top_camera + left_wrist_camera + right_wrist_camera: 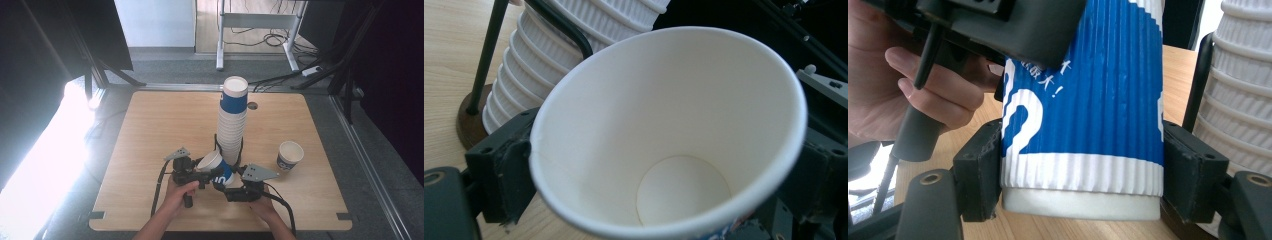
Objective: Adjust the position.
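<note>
both grippers (218,176) clamp blue "2" cup (1083,115)

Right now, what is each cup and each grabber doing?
Held paper cup: tilted, empty, gripped by both grippers.
Cup stack: upright in its rack, tall.
Loose cup: upright on table, apart.
Left gripper: shut on the cup.
Right gripper: shut around the cup's base.

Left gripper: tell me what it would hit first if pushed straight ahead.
Probably the tall stack of ribbed paper cups in its holder, just beyond the paper cup that the left gripper holds; depth is unclear.
</note>
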A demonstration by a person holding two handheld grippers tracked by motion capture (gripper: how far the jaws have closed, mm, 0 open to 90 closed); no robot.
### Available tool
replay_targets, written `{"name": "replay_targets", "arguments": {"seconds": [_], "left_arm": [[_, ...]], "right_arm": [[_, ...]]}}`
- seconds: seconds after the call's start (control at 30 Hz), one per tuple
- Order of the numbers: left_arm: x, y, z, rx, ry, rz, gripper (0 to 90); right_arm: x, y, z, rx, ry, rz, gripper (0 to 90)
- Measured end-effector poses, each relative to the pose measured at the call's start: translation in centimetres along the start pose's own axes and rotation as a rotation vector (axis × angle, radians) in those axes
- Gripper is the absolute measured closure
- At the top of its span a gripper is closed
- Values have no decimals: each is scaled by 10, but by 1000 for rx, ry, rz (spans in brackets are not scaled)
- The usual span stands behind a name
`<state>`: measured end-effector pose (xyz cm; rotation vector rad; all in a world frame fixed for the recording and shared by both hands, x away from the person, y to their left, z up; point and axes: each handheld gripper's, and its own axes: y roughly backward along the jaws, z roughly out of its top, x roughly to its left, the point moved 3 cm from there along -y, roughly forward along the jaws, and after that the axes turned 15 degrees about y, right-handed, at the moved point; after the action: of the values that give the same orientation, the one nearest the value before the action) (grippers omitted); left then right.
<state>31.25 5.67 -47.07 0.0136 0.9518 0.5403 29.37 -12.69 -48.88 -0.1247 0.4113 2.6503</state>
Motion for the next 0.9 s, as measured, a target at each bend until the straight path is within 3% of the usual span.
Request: {"name": "replay_targets", "arguments": {"seconds": [0.23, 0.53, 0.77, 0.9], "left_arm": [[1, -1, 0, -4, 6, -8, 97], [0, 0, -1, -4, -45, -4, 125], [-7, 7, 4, -11, -132, 33, 145], [-13, 10, 4, 6, -216, 76, 146]], "right_arm": [[-1, 0, -1, 8, -5, 3, 275], [-1, -1, -2, 27, -20, 29, 249], [-4, 2, -1, 46, -43, 46, 174], [-5, 5, 0, 46, -36, 47, 173]]}}
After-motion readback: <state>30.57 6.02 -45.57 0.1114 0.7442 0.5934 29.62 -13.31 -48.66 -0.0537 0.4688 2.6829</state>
